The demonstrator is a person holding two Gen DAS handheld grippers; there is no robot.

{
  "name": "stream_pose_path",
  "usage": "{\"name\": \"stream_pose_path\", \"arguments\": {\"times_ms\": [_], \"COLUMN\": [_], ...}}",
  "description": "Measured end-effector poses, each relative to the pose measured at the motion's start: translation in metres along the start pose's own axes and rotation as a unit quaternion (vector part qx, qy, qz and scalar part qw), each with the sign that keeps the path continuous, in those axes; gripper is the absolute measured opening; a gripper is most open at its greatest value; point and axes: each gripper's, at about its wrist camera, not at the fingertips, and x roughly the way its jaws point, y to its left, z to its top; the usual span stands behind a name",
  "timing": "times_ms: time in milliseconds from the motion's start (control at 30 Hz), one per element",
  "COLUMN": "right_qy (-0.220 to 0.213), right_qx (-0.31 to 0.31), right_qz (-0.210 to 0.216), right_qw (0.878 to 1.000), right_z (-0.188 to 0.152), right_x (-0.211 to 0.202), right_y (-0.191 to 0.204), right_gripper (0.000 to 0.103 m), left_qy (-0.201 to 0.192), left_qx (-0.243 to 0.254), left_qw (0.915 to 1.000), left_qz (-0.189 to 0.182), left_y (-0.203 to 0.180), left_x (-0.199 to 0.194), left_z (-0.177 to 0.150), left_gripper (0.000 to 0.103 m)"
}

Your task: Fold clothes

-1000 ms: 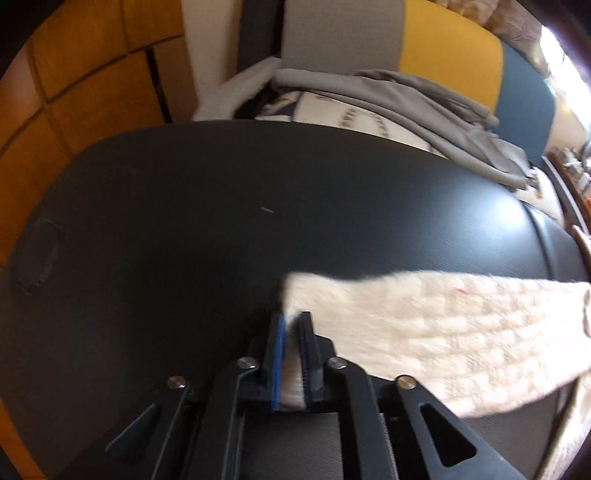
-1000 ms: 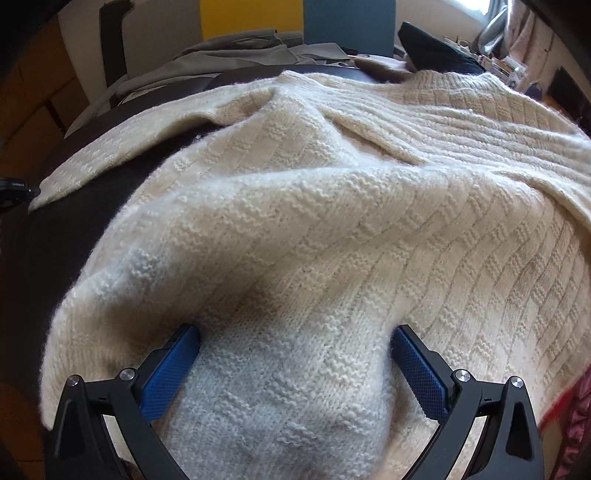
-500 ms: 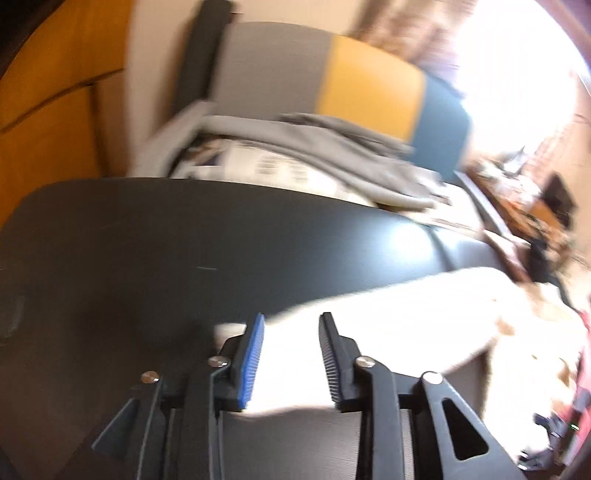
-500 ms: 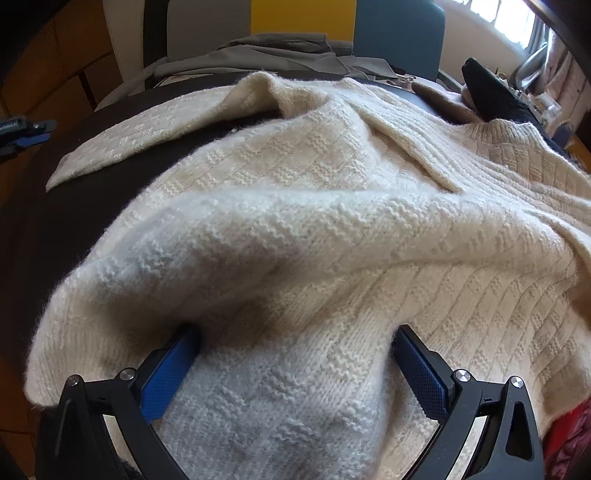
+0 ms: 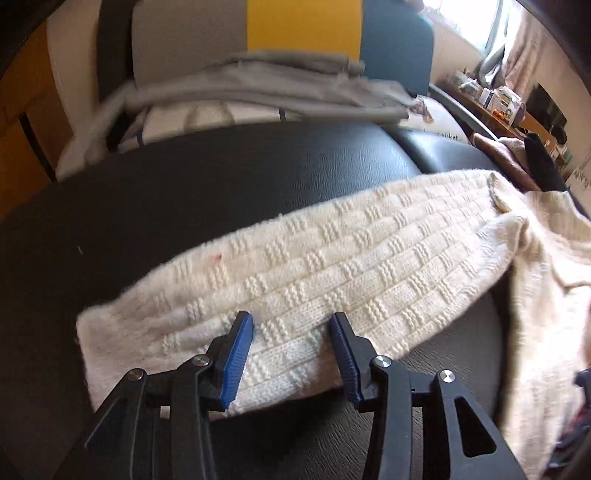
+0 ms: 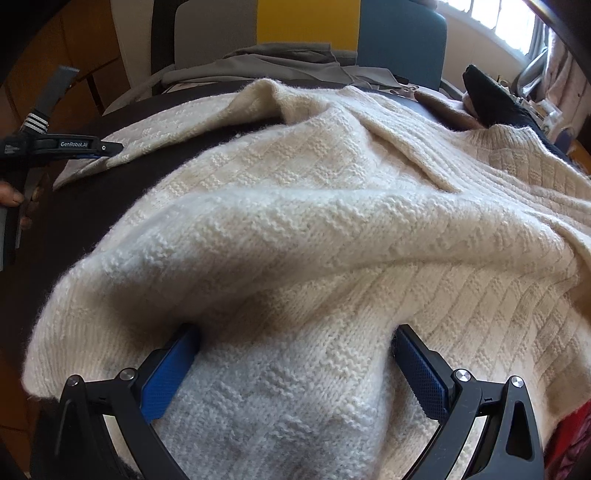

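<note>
**Now: both grippers standing spread over a cream sweater**

Surroundings first. A black padded surface (image 5: 207, 192) is bearing the work. Beyond it, toward 12 o'clock, a pile of grey garments (image 5: 266, 85) is lying against a chair back with grey, yellow and blue panels (image 5: 303, 26). At 2 o'clock in the left wrist view a cluttered shelf (image 5: 509, 103) is showing under a bright window. Nothing is blocking either camera's sight of the knit.

The cream knitted sweater (image 6: 332, 229) is lying rumpled across the black surface, its sleeve (image 5: 332, 273) stretching from 8 o'clock toward 2 o'clock in the left wrist view. The left gripper (image 5: 291, 354) is standing with its jaws spread, the sleeve's near edge lying between the blue pads (image 5: 238, 354); pinching is not occurring. The right gripper (image 6: 295, 369) is likewise holding its jaws wide apart, a raised fold of the sweater's body bulging between its fingers (image 6: 421, 373). At 9 o'clock in the right wrist view the left gripper is appearing beside the sleeve end, with a person's fingertips (image 6: 11, 195) below it.
</note>
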Motion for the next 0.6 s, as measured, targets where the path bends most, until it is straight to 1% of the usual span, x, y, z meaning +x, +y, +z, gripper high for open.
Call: {"name": "stream_pose_path", "arguments": {"times_ms": [100, 200, 300, 433, 500, 533, 567, 600], "right_qy": [0.006, 0.007, 0.006, 0.005, 0.003, 0.002, 0.0, -0.007], "right_qx": [-0.015, -0.041, -0.07, -0.065, -0.064, -0.059, -0.047, -0.034], "right_qz": [0.004, 0.009, 0.004, 0.016, 0.023, 0.033, 0.054, 0.077], "right_qw": [1.0, 0.999, 0.998, 0.998, 0.998, 0.998, 0.997, 0.996], "right_z": [0.008, 0.009, 0.011, 0.015, 0.016, 0.017, 0.018, 0.019], "right_x": [0.007, 0.008, 0.011, 0.011, 0.009, 0.006, 0.001, -0.007], "right_y": [0.008, 0.018, 0.032, 0.033, 0.032, 0.03, 0.026, 0.022], "right_gripper": [0.103, 0.103, 0.103, 0.103, 0.103, 0.103, 0.102, 0.097], "left_qy": [0.005, 0.01, 0.014, 0.017, 0.021, 0.021, 0.017, 0.004], "left_qx": [-0.006, -0.029, -0.051, -0.062, -0.084, -0.098, -0.111, -0.122], "left_qw": [0.9996, 0.9981, 0.9964, 0.9934, 0.9909, 0.9893, 0.9879, 0.9872], "left_qz": [0.029, 0.053, 0.066, 0.095, 0.103, 0.106, 0.108, 0.102], "left_y": [0.006, 0.03, 0.056, 0.084, 0.097, 0.102, 0.104, 0.105], "left_x": [-0.001, -0.003, -0.003, -0.004, -0.009, -0.015, -0.023, -0.031], "left_z": [0.0, -0.004, -0.009, -0.014, -0.018, -0.02, -0.022, -0.024], "left_gripper": [0.043, 0.043, 0.043, 0.043, 0.043, 0.043, 0.04, 0.038]}}
